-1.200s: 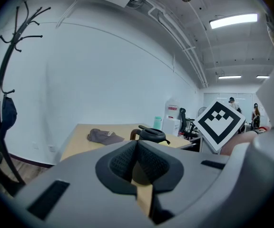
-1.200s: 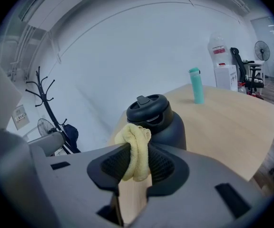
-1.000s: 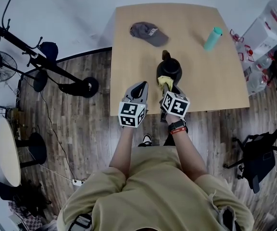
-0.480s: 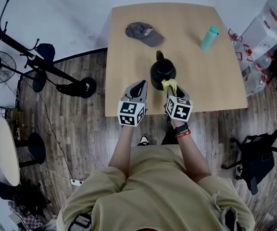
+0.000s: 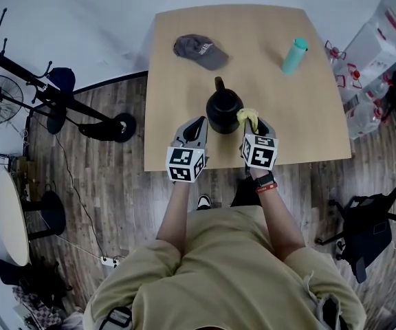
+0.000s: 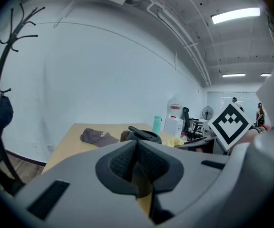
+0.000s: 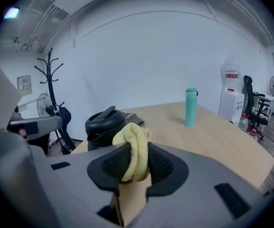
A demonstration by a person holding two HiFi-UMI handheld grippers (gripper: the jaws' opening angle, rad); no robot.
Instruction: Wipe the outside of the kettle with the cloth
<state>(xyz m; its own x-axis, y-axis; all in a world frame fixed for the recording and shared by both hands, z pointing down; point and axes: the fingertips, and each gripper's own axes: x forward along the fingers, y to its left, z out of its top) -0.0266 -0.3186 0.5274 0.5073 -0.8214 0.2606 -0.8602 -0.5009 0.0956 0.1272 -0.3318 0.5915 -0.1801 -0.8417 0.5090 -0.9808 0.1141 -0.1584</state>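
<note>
Over the last second I've carried the right gripper [image 5: 252, 124] from the near face of the kettle [image 5: 223, 110] round to its right flank, so the yellow cloth [image 5: 247, 117] now sits at that side of the black body and no longer over the front of the lid. I read that as a wiping stroke in progress: front covered, right side in hand, far side and left side still to do. From the head view I can't tell whether the cloth is pressing on the wall or only just beside it.

The right gripper's jaws are clamped on the cloth, a folded roll of it standing up between the pads. The left gripper [image 5: 196, 125] has its jaws closed together with nothing in them; it hovers just beside the kettle's left side, over the table's near edge.

The kettle stands upright near the near edge of the table [image 5: 294, 126], a little left of the middle. The grey cap [image 5: 200, 50] and teal bottle [image 5: 294, 55] lie well apart, toward the far edge.
</note>
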